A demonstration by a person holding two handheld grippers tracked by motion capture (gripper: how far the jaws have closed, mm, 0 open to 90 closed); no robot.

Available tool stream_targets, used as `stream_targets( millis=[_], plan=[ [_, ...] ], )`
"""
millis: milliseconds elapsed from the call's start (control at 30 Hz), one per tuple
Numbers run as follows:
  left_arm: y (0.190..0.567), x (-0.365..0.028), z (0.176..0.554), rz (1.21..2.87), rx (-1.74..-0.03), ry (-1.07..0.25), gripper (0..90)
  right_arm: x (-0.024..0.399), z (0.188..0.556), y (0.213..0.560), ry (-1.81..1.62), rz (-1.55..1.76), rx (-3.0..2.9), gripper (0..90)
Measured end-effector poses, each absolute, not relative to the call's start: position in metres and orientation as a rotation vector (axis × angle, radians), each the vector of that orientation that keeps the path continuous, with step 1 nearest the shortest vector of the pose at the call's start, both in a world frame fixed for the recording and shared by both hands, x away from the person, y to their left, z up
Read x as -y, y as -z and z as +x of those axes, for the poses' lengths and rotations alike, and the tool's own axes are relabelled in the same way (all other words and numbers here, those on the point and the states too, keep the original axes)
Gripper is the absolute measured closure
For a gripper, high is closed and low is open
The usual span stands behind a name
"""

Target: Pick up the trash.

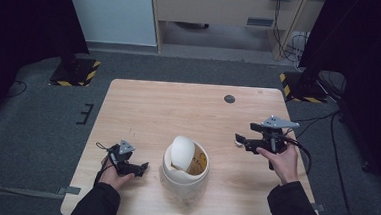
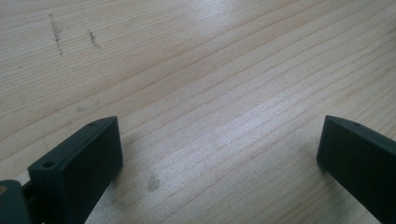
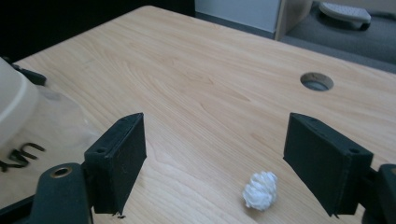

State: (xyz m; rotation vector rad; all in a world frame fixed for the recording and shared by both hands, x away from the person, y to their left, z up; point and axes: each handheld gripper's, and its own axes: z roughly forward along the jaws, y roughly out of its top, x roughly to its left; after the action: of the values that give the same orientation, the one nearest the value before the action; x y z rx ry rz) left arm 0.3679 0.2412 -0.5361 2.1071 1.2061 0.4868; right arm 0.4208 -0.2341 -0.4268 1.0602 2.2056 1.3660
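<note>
A small white wad [image 3: 260,190] lies on the table [image 1: 189,102] between the wide-open jaws of the right gripper [image 3: 215,163], nearer one jaw than the other. Off-centre like that, a closing jaw could likely nudge the light wad aside rather than pinch it. The bin [image 1: 185,168] stands mid-table; beside it the left gripper [image 2: 219,154] rests low, wide and empty.
</note>
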Motion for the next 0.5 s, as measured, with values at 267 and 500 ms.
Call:
stream_targets(
  millis=[267, 500],
  plan=[
    [0.536, -0.241, 0.368, 2.107, -1.206, -0.487, 0.0, 0.245, 0.431, 0.449, -1.274, 1.117, -2.205, 21.3],
    [0.536, -0.241, 0.368, 2.107, -1.206, -0.487, 0.0, 0.249, 0.44, 0.473, -1.153, 1.16, -2.24, 21.9]
  ],
)
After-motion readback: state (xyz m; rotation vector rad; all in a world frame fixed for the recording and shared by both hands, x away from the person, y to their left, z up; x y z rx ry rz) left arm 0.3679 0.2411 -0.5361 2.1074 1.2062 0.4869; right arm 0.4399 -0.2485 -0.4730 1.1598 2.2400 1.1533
